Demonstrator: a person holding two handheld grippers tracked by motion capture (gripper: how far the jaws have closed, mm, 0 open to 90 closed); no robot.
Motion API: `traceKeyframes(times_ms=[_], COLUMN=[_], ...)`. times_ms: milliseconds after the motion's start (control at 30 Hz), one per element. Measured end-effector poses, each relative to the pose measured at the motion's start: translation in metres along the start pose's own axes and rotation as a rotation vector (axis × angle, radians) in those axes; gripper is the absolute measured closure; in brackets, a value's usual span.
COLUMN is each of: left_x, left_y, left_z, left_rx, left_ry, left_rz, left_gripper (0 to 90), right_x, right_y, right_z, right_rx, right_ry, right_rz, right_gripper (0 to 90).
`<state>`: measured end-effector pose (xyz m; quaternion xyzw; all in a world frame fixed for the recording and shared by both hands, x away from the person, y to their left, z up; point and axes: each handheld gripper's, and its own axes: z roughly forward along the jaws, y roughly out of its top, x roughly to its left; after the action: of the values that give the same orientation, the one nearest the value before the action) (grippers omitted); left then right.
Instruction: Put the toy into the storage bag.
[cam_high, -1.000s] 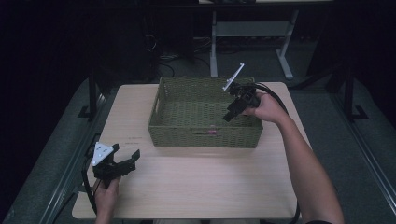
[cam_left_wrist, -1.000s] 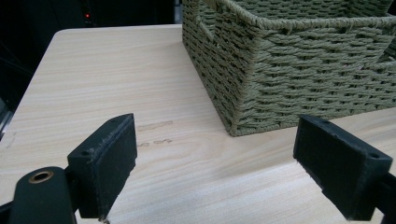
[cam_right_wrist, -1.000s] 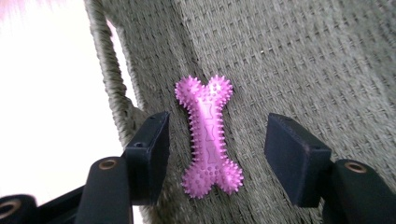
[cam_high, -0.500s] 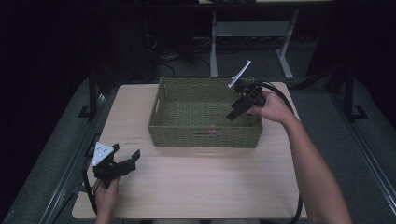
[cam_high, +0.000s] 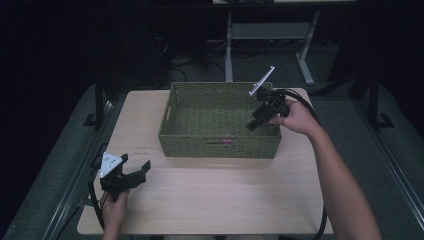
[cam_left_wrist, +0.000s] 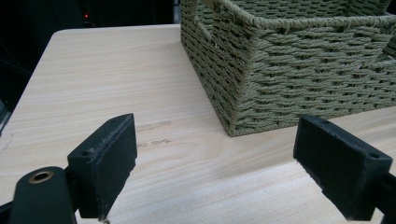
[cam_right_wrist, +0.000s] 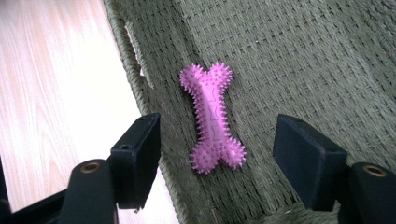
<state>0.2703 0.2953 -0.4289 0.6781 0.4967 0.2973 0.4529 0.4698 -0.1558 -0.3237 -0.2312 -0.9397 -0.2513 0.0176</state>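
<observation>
We see a pink spiky bone toy lying flat on the floor of the woven basket, close beside the near wall. The basket stands on the wooden table. We think the right gripper is held above the basket's right end and tilted down because the toy is its target; its jaws are released, wide apart, with the toy framed between them and nothing grasped. The right forearm reaches forward, with the wrist bent down. The left gripper rests low at the table's near left corner, also released and empty, pointing towards the basket, probably only waiting.
</observation>
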Motion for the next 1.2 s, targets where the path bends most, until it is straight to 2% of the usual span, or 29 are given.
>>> traceKeyframes(times_ms=[200, 833, 1200], left_x=[0.000, -0.001, -0.003], left_y=[0.000, 0.000, 0.000], left_z=[0.000, 0.001, 0.001], left_rx=[0.000, 0.005, 0.005], left_ry=[0.000, -0.001, -0.004], left_rz=[-0.001, 0.004, 0.008], left_gripper=[13.0, 13.0, 13.0], right_x=[0.001, 0.015, 0.030], right_y=[-0.005, -0.012, -0.027], right_z=[-0.001, -0.010, -0.017], right_rx=[0.006, -0.034, -0.065], right_ry=[-0.001, -0.002, -0.001], right_rz=[0.011, -0.015, -0.031], right_gripper=[29.9, 28.2, 26.6])
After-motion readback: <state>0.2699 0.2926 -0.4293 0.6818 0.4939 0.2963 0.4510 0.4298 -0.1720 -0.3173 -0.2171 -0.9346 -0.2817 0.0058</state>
